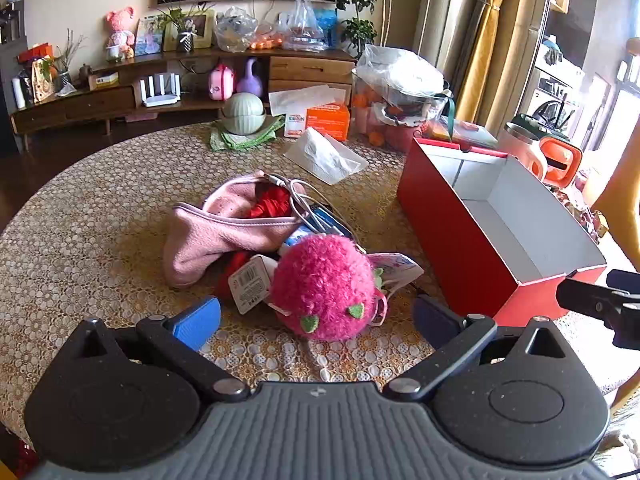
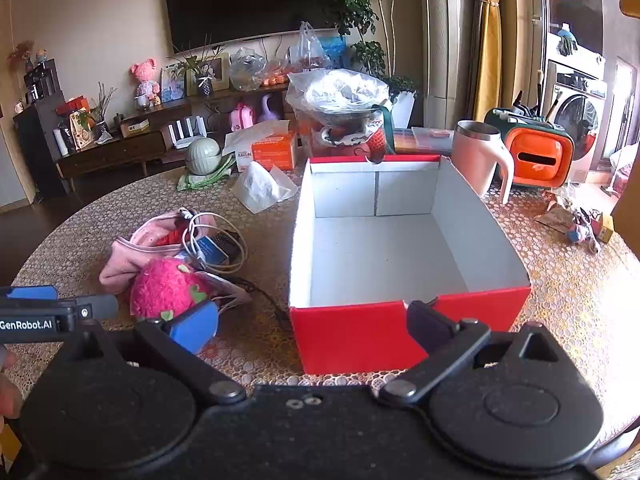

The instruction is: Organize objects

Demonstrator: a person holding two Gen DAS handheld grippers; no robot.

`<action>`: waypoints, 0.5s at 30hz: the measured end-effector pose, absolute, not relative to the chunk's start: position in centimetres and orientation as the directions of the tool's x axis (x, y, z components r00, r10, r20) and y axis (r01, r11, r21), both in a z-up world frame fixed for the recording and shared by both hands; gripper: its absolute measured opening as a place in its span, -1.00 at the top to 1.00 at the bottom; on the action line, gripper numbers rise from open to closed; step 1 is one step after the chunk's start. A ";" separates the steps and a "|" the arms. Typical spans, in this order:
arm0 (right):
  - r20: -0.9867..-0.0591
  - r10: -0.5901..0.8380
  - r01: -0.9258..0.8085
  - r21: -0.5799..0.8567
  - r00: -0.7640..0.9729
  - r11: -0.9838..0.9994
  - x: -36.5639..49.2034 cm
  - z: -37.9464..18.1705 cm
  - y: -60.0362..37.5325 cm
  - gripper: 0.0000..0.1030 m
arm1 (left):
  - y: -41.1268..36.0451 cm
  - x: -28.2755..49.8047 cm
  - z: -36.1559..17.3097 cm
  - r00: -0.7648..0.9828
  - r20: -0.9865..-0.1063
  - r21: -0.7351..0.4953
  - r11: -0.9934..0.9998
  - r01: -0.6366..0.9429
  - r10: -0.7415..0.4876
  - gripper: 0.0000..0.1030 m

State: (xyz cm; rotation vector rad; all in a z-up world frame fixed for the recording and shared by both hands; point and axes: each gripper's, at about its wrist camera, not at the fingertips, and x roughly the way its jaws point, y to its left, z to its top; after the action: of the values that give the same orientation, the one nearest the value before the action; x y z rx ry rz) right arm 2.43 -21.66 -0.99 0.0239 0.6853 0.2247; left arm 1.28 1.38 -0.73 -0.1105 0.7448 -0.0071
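Each tool is matte black with blue finger pads (image 1: pixel 198 322), silver pivot screws, and a ribbed grey base at 6 o'clock.

Plush ball (image 1: pixel 326 286): fuzzy pink pile, felt-like green patches, directly ahead of left hand-held gripper (image 1: pixel 316 316).
Pouch (image 1: pixel 224 224) beyond it: soft matt pink cloth.
Cable (image 1: pixel 298 196): smooth white plastic.
Box (image 2: pixel 400 240) ahead of right hand-held gripper (image 2: pixel 314 326): smooth cardboard, red outside, matt white inside.
Counter (image 1: pixel 100 200) cover: rough lace-pattern cloth.
Finger pads (image 1: pixel 198 322): smooth blue plastic.
Mug (image 2: pixel 478 152) beyond box: metal rim.
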 end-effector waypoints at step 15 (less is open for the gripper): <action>-0.619 0.170 -0.186 0.039 0.766 0.982 6.3 -0.1 -25.4 -0.95 | 1.5 3.3 -0.9 0.746 -0.665 -0.070 0.998 -0.006 -0.042 -1.00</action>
State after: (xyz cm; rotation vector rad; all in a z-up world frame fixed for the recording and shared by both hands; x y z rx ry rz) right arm 6.28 -25.36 -0.06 -0.0249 0.6702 0.1934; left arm 3.29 1.46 -0.87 -0.0691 0.7285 -0.0194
